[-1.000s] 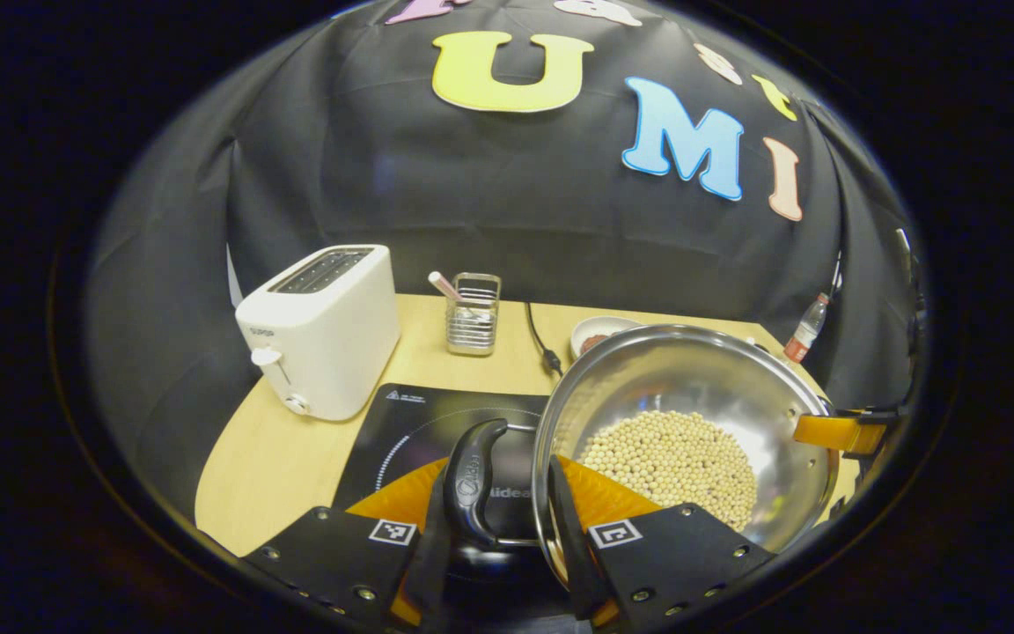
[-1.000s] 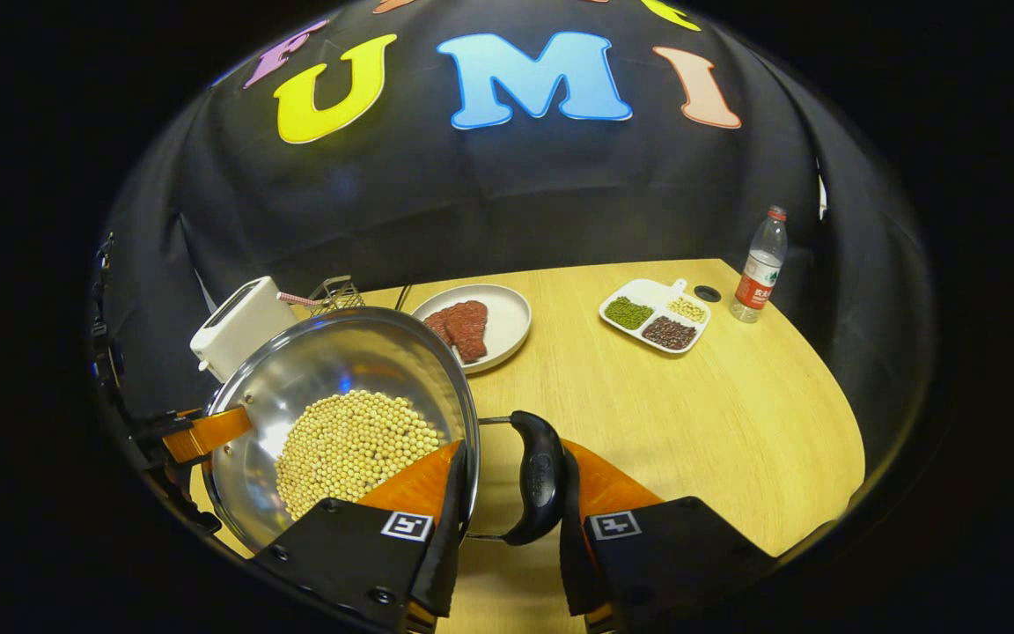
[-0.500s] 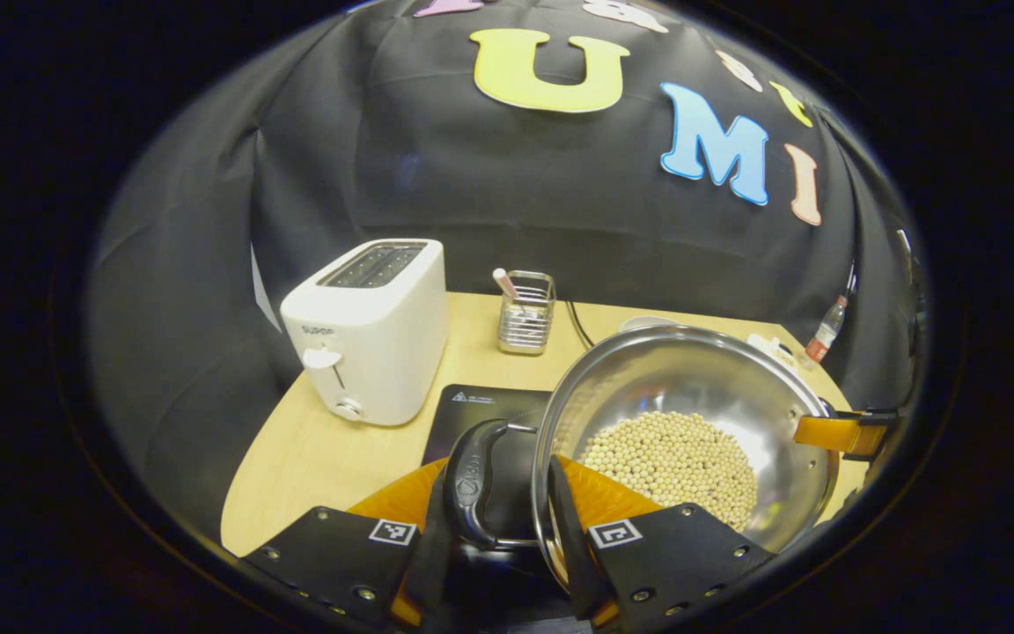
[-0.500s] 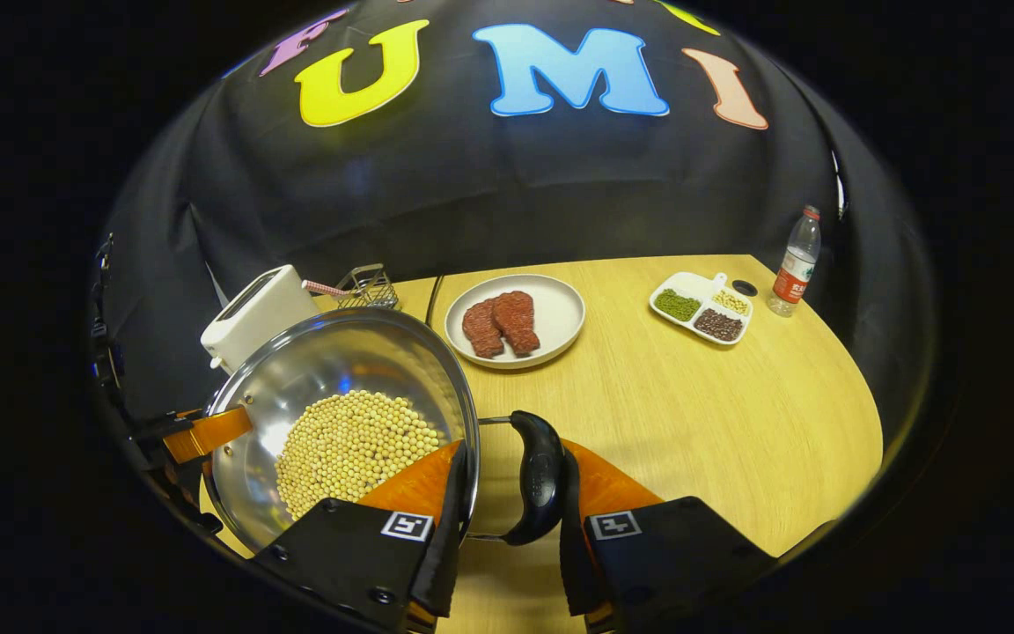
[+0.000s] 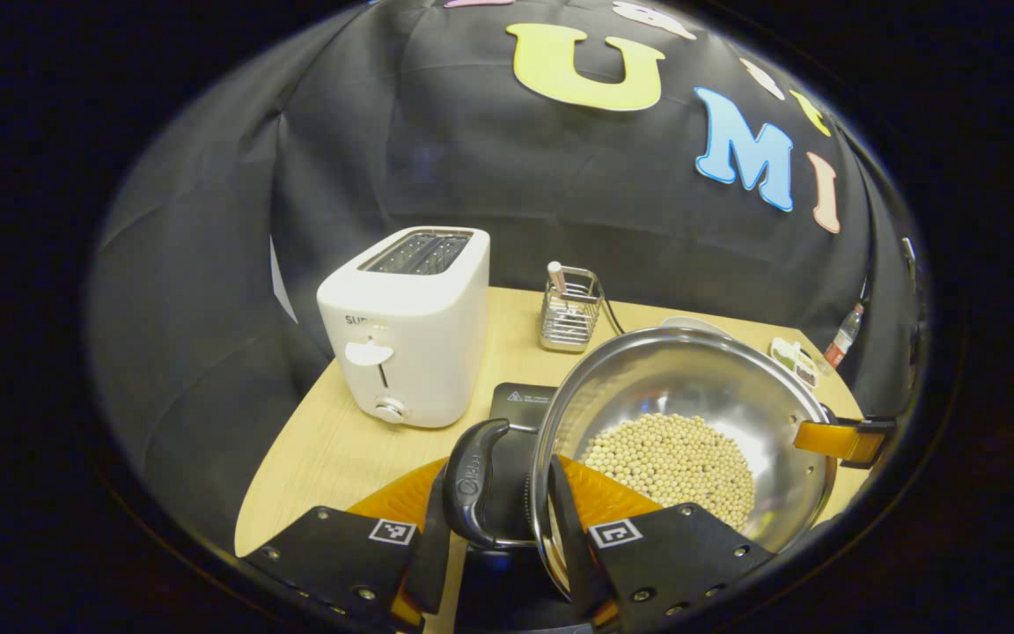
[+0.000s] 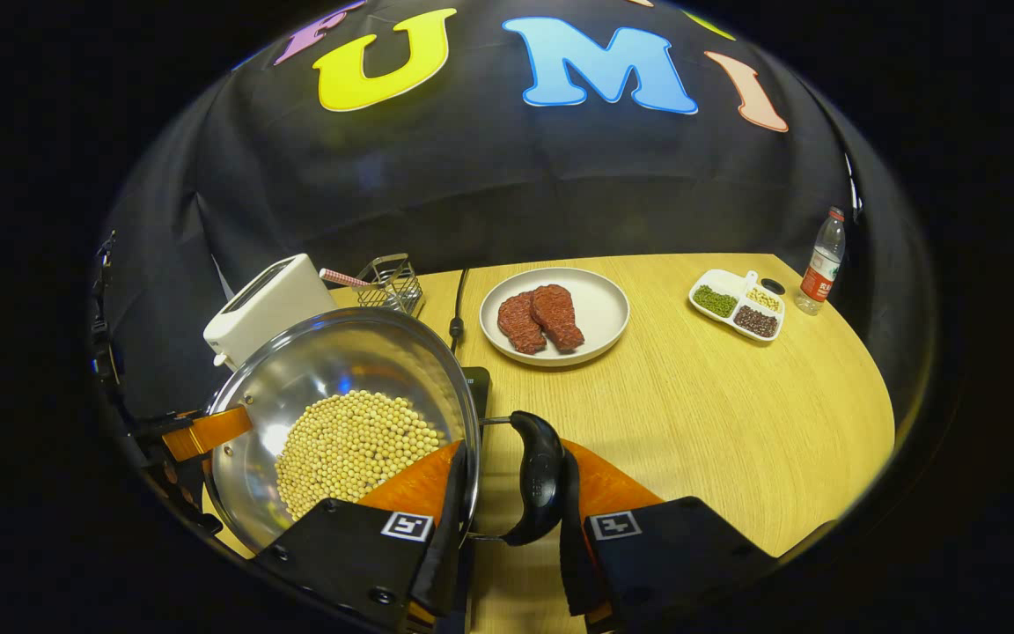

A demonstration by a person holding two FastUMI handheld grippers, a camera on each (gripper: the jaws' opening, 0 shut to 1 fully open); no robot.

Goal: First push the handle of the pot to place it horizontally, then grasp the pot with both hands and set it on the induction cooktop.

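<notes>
Gripping one steel pot (image 5: 692, 414) between them, two tongs hold it above the counter (image 6: 692, 423) near its left edge. The left tongs (image 5: 494, 537) are clenched on the pot's left handle (image 5: 470, 480), one finger against the rim; the right tongs (image 6: 507, 537) are clenched on its right handle (image 6: 538, 475) likewise. Pale beans (image 6: 353, 449) cover the pot's bottom. One black induction cooktop (image 5: 520, 405) lies just under and beyond the pot. Toward the back edge stand one white toaster (image 5: 410, 339) and one wire holder (image 5: 570, 308). One plate (image 6: 604, 304) carries two red meat pieces (image 6: 542, 317). One three-compartment dish (image 6: 736, 304) and one bottle (image 6: 821, 262) sit at the far right corner.
</notes>
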